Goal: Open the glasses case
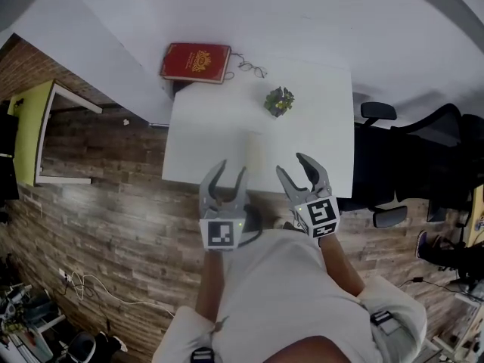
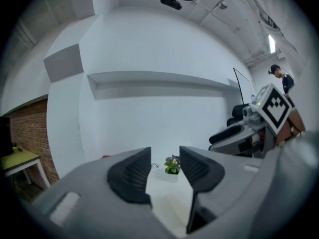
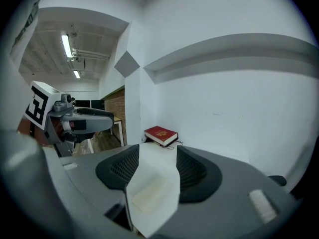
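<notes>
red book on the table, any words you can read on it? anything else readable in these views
No text can be read in any view.
book: gold print on the red cover, too blurred to read.
left cube, right cube: black and white square patterns only, no letters.
case: plain, no print visible.

White walls [image 1: 302, 13], wood-plank floor [image 1: 113, 203], white table [image 1: 212, 127], black office chairs [image 1: 439, 142], perhaps a yellow-green side table [image 1: 30, 127]
</notes>
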Motion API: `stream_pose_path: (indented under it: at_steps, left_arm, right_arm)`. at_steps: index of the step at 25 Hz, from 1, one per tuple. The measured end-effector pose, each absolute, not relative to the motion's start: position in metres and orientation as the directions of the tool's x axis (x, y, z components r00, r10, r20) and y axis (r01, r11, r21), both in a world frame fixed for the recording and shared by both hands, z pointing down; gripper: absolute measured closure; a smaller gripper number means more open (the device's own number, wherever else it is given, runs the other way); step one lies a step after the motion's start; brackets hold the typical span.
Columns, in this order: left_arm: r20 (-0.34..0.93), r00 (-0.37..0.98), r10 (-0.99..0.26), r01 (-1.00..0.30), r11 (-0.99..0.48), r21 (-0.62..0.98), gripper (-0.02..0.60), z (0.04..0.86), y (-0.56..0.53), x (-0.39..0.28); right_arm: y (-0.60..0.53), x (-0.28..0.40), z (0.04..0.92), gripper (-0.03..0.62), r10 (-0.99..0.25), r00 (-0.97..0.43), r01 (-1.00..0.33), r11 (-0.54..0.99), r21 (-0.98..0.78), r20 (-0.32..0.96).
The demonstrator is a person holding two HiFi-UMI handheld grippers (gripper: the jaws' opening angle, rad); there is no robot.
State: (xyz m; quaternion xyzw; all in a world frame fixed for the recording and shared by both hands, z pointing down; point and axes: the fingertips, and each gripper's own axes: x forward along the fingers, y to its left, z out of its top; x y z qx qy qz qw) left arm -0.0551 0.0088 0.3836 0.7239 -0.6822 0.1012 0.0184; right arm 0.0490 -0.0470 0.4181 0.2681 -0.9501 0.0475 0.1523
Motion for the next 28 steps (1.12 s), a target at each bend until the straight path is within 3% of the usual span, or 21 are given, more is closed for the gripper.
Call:
stream_pose_path:
  at_steps: [9, 28]
  left_arm:
    - [0.223, 0.140, -0.965, -0.984, -0.160, -0.074, 0.387, 0.414, -0.019, -0.089]
    - [0.359, 0.316, -0.878, -0.933, -0.356, -0.050, 0.385, 0.502, -0.070, -0.120]
  right_arm:
    - [-0.069, 0.024, 0.442, 0.355, -0.554, -0.738, -0.596, 0.803, 0.013, 0.385]
    - [-0.094, -0.012, 0.524, 0.355, -0.523, -0.632, -0.653, 0.757, -0.030, 0.572]
